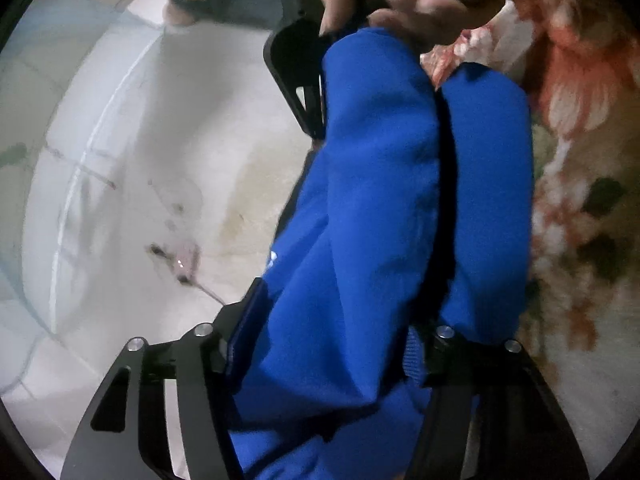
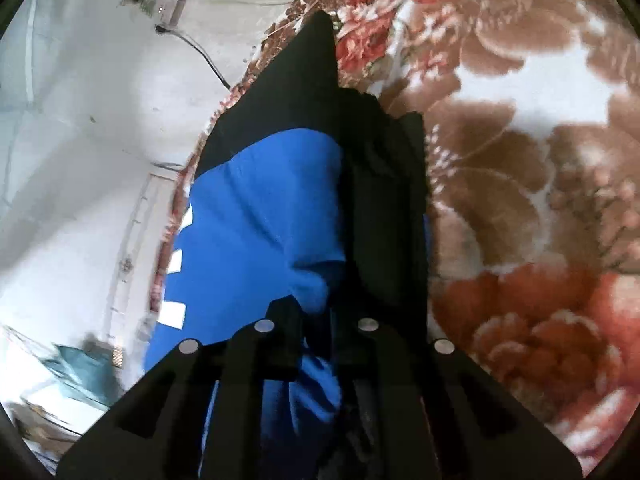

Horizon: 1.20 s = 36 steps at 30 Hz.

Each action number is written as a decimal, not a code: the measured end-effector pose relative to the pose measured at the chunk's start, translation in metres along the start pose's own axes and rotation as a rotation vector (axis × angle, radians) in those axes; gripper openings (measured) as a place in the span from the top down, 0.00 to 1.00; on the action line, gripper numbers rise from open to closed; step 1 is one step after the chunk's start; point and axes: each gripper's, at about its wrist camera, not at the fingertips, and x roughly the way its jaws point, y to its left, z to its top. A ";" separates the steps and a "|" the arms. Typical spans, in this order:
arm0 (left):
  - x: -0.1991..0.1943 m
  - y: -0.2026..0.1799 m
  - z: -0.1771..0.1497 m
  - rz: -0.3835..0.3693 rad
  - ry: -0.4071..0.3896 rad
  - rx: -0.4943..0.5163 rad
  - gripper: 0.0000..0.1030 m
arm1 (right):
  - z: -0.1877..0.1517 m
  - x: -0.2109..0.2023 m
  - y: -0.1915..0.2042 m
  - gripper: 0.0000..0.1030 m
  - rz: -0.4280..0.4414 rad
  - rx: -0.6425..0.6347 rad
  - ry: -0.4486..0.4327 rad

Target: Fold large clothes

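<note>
Both tongs are clamped on the blue garment (image 1: 384,208): left tongs (image 1: 324,344) pinch a bunched fold, right tongs (image 2: 316,332) grip blue-and-black cloth, held above the floral blanket (image 2: 520,160) near its edge.

garment (image 1: 380,200): matt blue cloth | blanket (image 2: 520,160): fuzzy floral plush | left claw (image 1: 324,344): matt black plastic

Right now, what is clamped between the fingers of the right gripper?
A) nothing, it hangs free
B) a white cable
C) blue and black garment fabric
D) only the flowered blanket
C: in the right wrist view the right gripper is shut on the garment, whose blue and black cloth runs up from between the fingers, with the flowered blanket lying behind it.
</note>
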 end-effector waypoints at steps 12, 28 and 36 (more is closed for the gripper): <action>-0.073 0.124 -0.046 -0.219 -0.003 -0.486 0.11 | -0.015 -0.033 0.036 0.38 -0.466 -0.139 -0.080; 0.089 0.137 -0.081 -0.556 0.206 -0.949 0.11 | -0.024 0.034 0.082 0.36 -0.201 -0.251 0.026; 0.100 0.114 -0.083 -0.590 0.264 -0.926 0.11 | -0.017 0.026 0.058 0.76 -0.359 -0.256 0.021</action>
